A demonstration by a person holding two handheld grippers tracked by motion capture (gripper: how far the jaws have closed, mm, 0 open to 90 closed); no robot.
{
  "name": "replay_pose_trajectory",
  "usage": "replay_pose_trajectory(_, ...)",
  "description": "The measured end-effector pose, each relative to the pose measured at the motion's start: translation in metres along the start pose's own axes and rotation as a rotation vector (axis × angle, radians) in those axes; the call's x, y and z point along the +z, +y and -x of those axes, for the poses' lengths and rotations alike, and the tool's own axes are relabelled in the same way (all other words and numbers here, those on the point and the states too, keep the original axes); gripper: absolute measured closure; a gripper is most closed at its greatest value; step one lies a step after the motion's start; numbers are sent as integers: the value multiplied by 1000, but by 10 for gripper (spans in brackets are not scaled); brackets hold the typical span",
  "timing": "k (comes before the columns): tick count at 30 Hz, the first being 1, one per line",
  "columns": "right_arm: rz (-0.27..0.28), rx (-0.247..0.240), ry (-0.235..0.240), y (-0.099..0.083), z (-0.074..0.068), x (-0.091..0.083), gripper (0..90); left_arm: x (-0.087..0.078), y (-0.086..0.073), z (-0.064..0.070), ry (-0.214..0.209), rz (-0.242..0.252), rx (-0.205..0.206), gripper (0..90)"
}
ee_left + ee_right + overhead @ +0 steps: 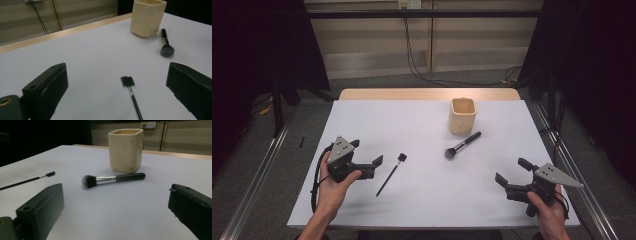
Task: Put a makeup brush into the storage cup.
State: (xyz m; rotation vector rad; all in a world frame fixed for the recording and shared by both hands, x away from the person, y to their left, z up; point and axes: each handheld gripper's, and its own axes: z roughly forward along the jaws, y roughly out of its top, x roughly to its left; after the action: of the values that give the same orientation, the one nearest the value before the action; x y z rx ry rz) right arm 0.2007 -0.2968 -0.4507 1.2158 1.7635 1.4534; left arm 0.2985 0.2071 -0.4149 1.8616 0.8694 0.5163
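Observation:
A cream square cup [462, 115] [147, 17] [125, 150] stands upright at the back right of the white table [412, 120]. In front of it lies a fluffy makeup brush [462, 145] [165, 45] [110, 179], bristles toward the near side. A thin black brush with a small flat head [391, 174] [131, 93] [27, 180] lies left of centre. My left gripper [368, 155] [117, 92] is open just left of the thin brush, held by a hand. My right gripper [512, 172] [116, 210] is open at the near right, facing the fluffy brush, with nothing between its jaws.
The table's wooden far edge [427, 93] runs behind the cup. Metal rails [257, 175] flank the table on both sides, and cables [422, 75] trail on the floor beyond it. Open table surface lies between the two grippers.

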Motion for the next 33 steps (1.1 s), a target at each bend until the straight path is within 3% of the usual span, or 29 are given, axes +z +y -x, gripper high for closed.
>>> replay_pose_trajectory(2, -1, -3, 2, 0, 0, 0, 3, 4, 2, -1, -6, -41, 6, 35)
replay_pose_trajectory(10, -1, -2, 1, 0, 0, 0, 3, 11, 9, -4, 4, -106, 24, 36)
replay_pose_trajectory(18, -5, -5, 8, 0, 0, 0, 3, 20, 18, -5, -32, -254, 15, 53)
replay_pose_trajectory(25, -7, -8, 12, 0, -1, 1, 3, 28, 23, -8, -34, -362, 53, 80)
replay_pose_trajectory(33, -9, -9, 12, 0, -1, 1, 3, 34, 23, -8, -60, -473, 8, 82)
